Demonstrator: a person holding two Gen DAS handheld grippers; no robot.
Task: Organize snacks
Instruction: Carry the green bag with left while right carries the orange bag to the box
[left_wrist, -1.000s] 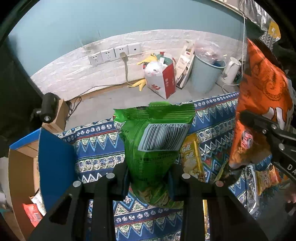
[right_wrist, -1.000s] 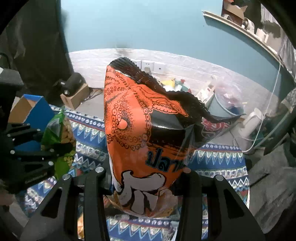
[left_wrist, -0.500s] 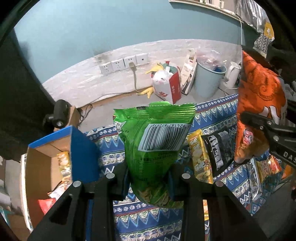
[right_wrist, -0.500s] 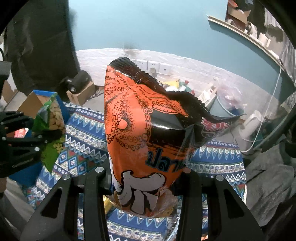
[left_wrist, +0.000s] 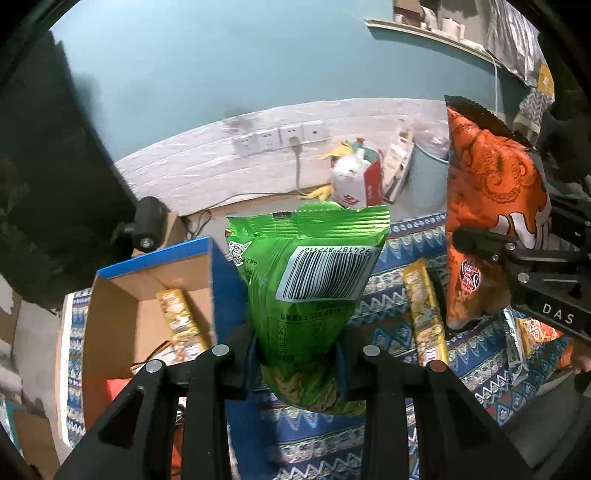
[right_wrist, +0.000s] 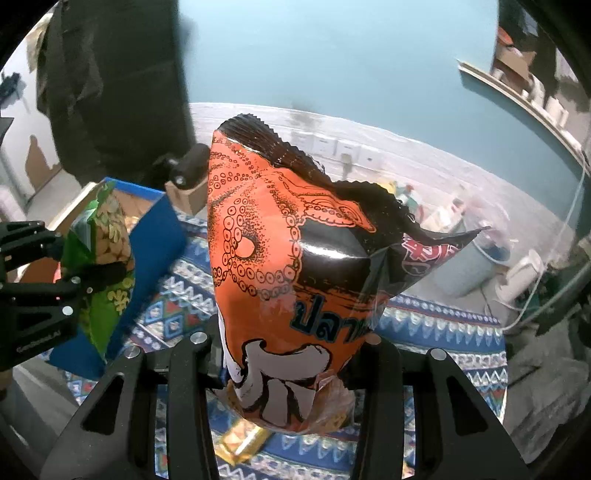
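My left gripper (left_wrist: 297, 363) is shut on a green snack bag (left_wrist: 314, 280) with a barcode, held upright above the patterned cloth. Just left of it stands an open cardboard box with a blue rim (left_wrist: 155, 258), with yellow packets inside. My right gripper (right_wrist: 290, 369) is shut on a puffy orange snack bag with an octopus print (right_wrist: 273, 258). In the left wrist view that orange bag (left_wrist: 491, 206) hangs at the right in the right gripper (left_wrist: 480, 242). In the right wrist view the green bag (right_wrist: 107, 240) and left gripper (right_wrist: 70, 264) sit at the left, in front of the box (right_wrist: 159, 229).
Several snack packets lie on the blue patterned cloth (left_wrist: 391, 321), among them a long yellow one (left_wrist: 424, 314) and a small orange one (left_wrist: 535, 328). Behind the table are wall sockets (left_wrist: 280, 136), a red and white bag (left_wrist: 356, 181), a grey bin (left_wrist: 428, 177) and a small black camera (left_wrist: 146, 225).
Both grippers have moved left with their bags and risen slightly. The box, first at the edge of the left wrist view, now shows its inside beside the green bag.
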